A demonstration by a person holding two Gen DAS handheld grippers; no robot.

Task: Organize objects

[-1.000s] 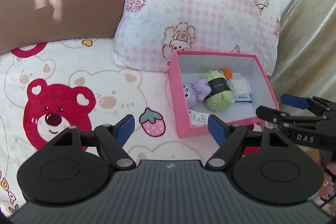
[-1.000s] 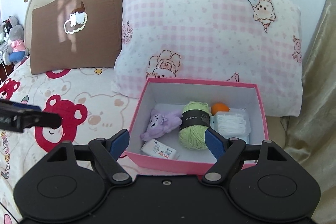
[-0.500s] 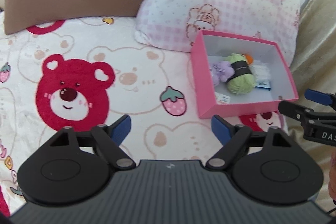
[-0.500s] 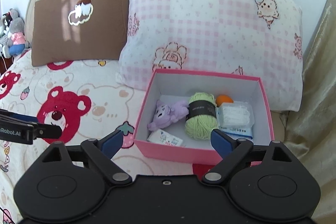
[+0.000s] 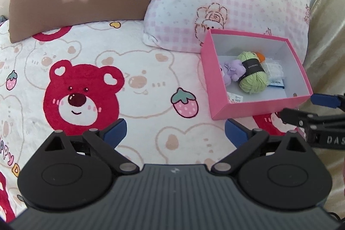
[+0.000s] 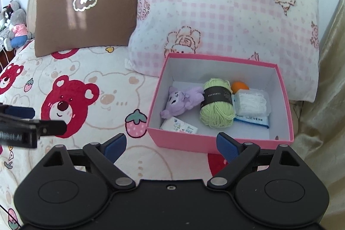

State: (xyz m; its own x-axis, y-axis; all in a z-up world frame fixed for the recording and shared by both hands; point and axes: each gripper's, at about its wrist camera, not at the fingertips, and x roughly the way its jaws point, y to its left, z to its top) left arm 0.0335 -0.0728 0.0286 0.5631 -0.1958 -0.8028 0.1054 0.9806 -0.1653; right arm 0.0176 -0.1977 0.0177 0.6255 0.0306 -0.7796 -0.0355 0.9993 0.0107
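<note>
My left gripper point(image 5: 174, 130) was opening, empty; right gripper point(image 6: 169, 144) wide, empty. Box point(image 6: 217, 144) by bed's right edge looked packed. Next: find strays.

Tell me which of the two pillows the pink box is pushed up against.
The pink checked pillow with the bear prints: the pink box sits right in front of it. The brown pillow with the white cloud patch stands apart, further left along the headboard.
</note>
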